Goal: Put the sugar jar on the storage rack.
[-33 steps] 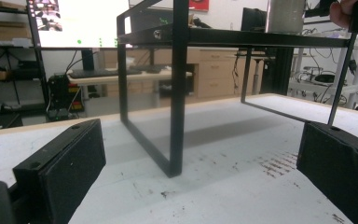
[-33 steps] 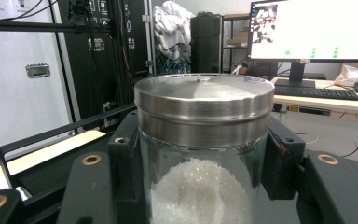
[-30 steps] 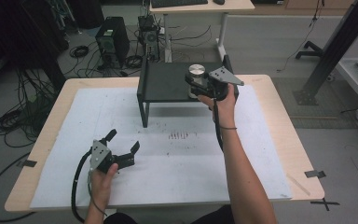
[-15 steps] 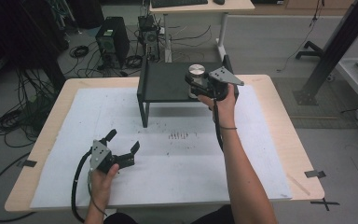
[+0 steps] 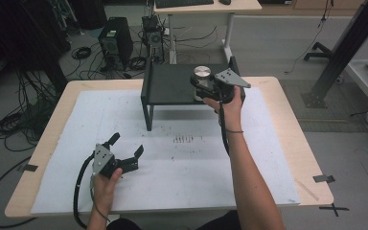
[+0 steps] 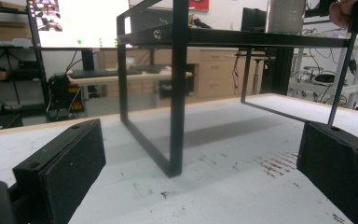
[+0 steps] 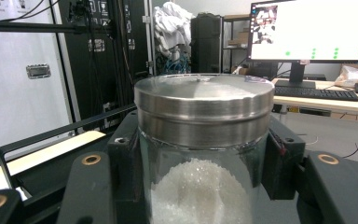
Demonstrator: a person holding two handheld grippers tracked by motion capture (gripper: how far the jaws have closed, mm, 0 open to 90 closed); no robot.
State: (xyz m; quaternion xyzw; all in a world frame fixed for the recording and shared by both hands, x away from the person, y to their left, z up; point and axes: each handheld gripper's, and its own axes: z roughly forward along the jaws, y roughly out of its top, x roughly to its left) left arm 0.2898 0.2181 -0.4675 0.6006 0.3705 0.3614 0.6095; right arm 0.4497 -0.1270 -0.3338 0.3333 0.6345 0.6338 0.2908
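Note:
A glass jar (image 5: 201, 73) with a steel lid and white crystals inside (image 7: 200, 140) stands on the right part of a black metal shelf (image 5: 170, 86) at the back of the table. My right gripper (image 5: 201, 87) is shut on the jar, a jaw pressed against each side of the glass (image 7: 200, 186). My left gripper (image 5: 127, 143) rests low near the table's front left, open and holding nothing. In the left gripper view (image 6: 200, 172) its pads (image 6: 60, 168) stand wide apart, facing the shelf's front leg (image 6: 177, 93), with the jar (image 6: 285, 16) up at the top right.
A white sheet (image 5: 182, 163) covers the wooden tabletop (image 5: 287, 110), with dark specks (image 5: 184, 139) in its middle. Beyond the table are computer towers (image 5: 115, 43), cables on the floor and a desk (image 5: 206, 5). A black post (image 5: 345, 48) rises at the right.

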